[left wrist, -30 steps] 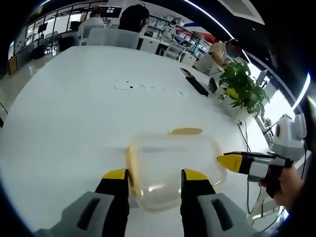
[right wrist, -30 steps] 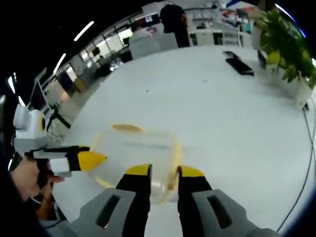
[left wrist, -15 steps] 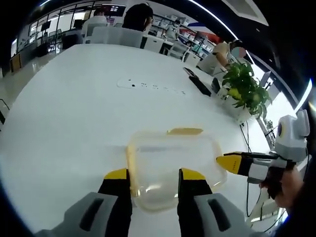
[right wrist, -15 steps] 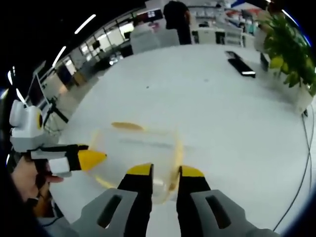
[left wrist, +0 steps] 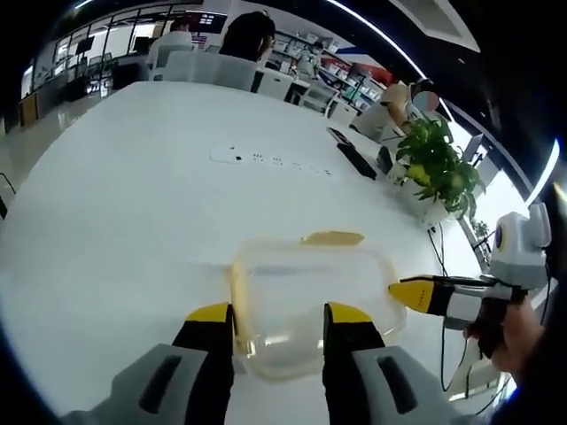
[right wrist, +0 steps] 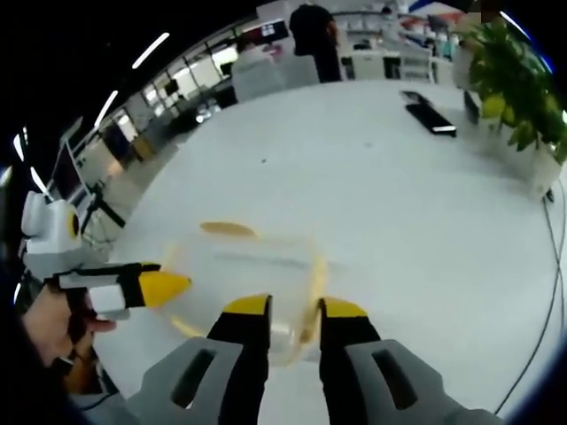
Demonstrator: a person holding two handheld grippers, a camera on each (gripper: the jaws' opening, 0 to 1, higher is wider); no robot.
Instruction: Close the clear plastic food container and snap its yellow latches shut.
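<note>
We see clear plastic container (left wrist: 310,305) (right wrist: 244,288) flat on white table, lid on, corners rounded. Far yellow latch (left wrist: 331,237) (right wrist: 228,229) sticks outward; side yellow latch (left wrist: 236,297) (right wrist: 316,283) lies along edge. Contents: we cannot tell.

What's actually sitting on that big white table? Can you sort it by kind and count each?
Clear plastic food container, with yellow latches: 1
Potted green plant: 1
Dark flat gadgets near the plant: 2, as far as I can tell
Built-in socket strip in the tabletop: 1
Total: 5 things, plus the two yellow-tipped grippers, left and right, held over the container.
</note>
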